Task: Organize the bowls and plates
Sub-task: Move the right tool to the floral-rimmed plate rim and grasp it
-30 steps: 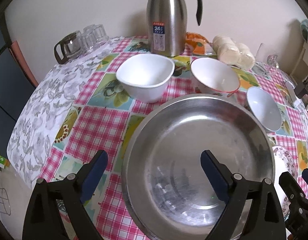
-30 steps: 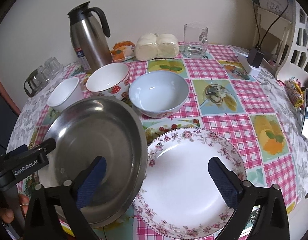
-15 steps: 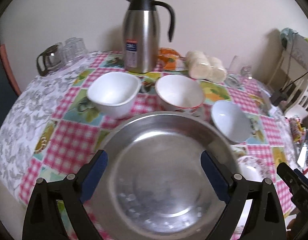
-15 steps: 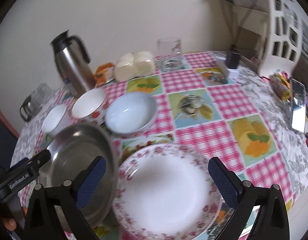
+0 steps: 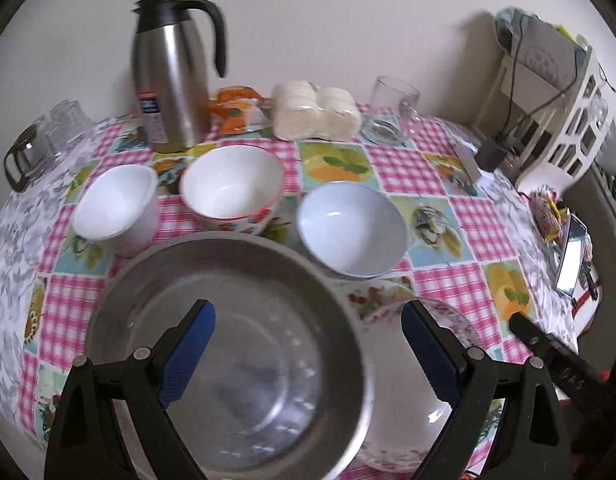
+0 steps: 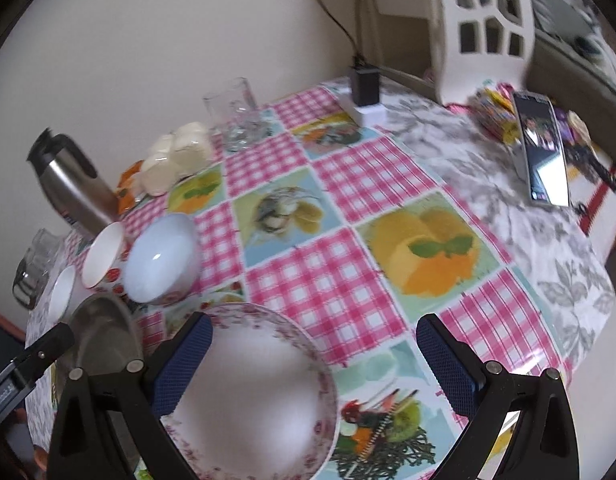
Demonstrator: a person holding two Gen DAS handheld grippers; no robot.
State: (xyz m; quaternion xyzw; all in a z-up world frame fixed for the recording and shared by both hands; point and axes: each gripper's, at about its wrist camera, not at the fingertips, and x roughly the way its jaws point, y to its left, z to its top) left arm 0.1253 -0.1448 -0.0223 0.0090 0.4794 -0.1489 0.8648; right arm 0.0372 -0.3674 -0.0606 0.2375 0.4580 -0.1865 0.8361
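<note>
Left gripper (image 5: 308,356) and right gripper (image 6: 314,360): jaws spread. Steel pan (image 5: 243,320) overlaps and partly hides floral plate (image 6: 259,384); both blurred, cut off below.

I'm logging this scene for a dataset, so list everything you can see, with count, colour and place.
Round steel pan: 1, silver, near left, under the left gripper.
Floral-rimmed plate: 1, white with pink flowers, right of the pan.
Bowls: 3 in a row behind the pan; plain white bowl, red-patterned white bowl, pale blue bowl.
Steel thermos jug: 1, silver and black, far left.
Glass mug: 1, clear, far side.
Wrapped buns: 1 pack, cream, beside the jug.
Orange packet: 1, between jug and buns.
Small glasses: a clear cluster, far left edge.
Phone: 1, right edge.
Checked tablecloth: pink, fruit pictures.
Left gripper: black, blue pads, open.
Right gripper: same, open.
</note>
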